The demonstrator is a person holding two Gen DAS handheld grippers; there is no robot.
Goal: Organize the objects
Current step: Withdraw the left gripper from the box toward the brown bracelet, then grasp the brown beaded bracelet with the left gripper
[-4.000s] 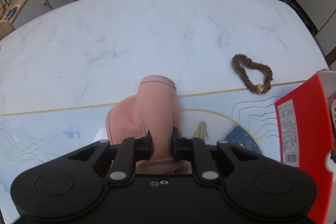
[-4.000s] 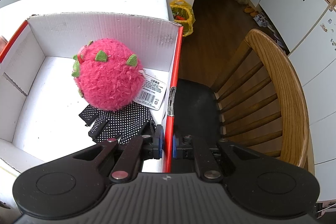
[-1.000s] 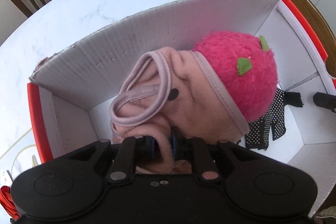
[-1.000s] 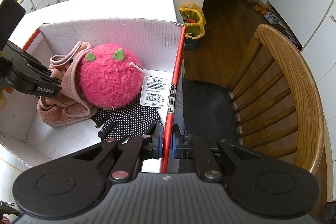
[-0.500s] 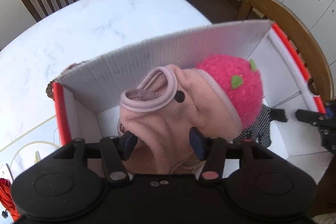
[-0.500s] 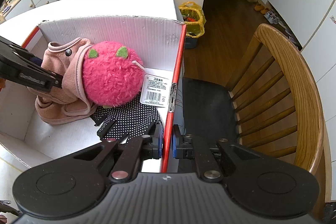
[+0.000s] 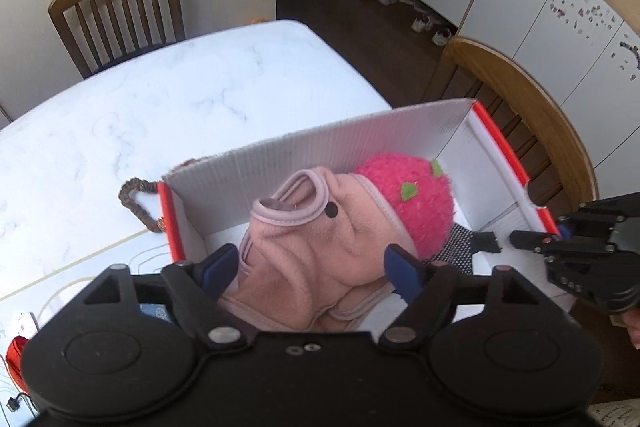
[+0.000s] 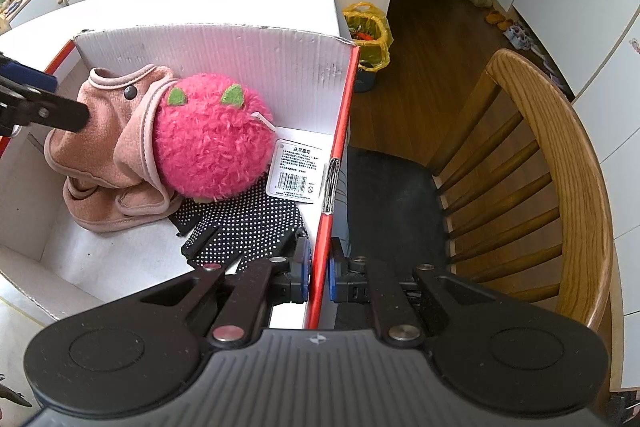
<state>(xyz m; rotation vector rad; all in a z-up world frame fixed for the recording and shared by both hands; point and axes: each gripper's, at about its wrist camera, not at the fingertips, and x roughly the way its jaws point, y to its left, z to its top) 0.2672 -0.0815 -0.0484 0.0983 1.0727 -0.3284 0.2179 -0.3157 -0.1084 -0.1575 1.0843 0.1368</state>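
Left claw (image 7: 311, 267) gapes wide, empty, above pink garment (image 7: 316, 259); right claw (image 8: 318, 269) pinches box wall (image 8: 332, 171).

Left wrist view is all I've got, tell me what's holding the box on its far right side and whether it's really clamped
Observer: The right gripper is shut on the box wall, one finger inside the box and one outside.
Operator: I see a black dotted patch under the pink plush. What is it?
Observer: A black glove with white dots, lying flat on the box floor, partly under the pink plush.
Operator: Anything else in there that I can't see?
Observer: A white barcode tag beside the plush, against the red wall.
Operator: What's past the box on that side?
Observer: A wooden chair with a dark seat, right next to the box.
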